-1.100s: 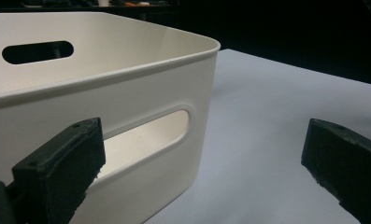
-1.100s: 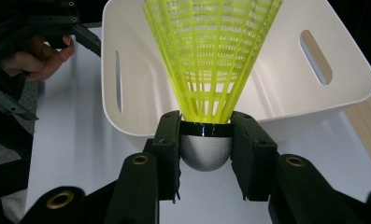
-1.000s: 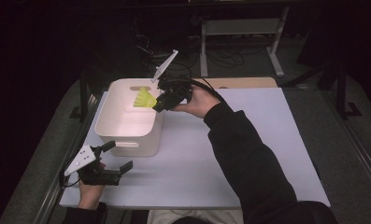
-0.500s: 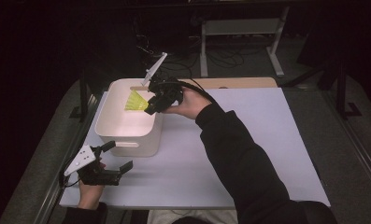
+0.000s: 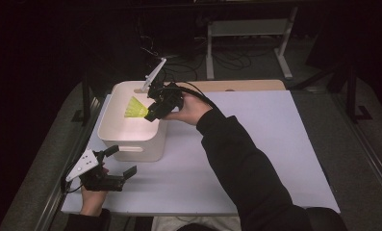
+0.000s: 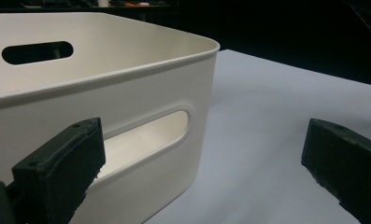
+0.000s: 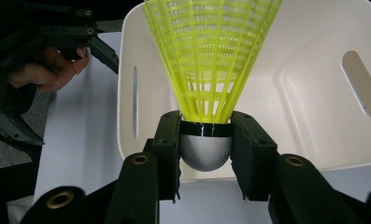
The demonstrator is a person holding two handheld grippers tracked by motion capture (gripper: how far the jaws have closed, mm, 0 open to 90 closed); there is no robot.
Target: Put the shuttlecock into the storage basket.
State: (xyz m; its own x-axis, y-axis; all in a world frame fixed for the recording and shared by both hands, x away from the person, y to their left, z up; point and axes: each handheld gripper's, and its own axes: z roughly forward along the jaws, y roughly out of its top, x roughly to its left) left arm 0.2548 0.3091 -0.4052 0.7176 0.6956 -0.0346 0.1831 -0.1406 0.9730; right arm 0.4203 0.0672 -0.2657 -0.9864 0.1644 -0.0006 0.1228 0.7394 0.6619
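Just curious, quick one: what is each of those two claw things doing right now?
Left gripper: open, holding nothing, beside the white bin.
Right gripper: shut on the yellow shuttlecock, over the bin.

Open bin [image 5: 131,139] beneath claw [image 5: 149,114]

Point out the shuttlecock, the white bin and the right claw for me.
shuttlecock [image 7: 210,56]: right gripper view, on its yellow skirt.
white bin [image 5: 131,142]: high view, on its near outer wall.
right claw [image 7: 206,154]: right gripper view, midway between its fingertips, shut on the shuttlecock's cork.
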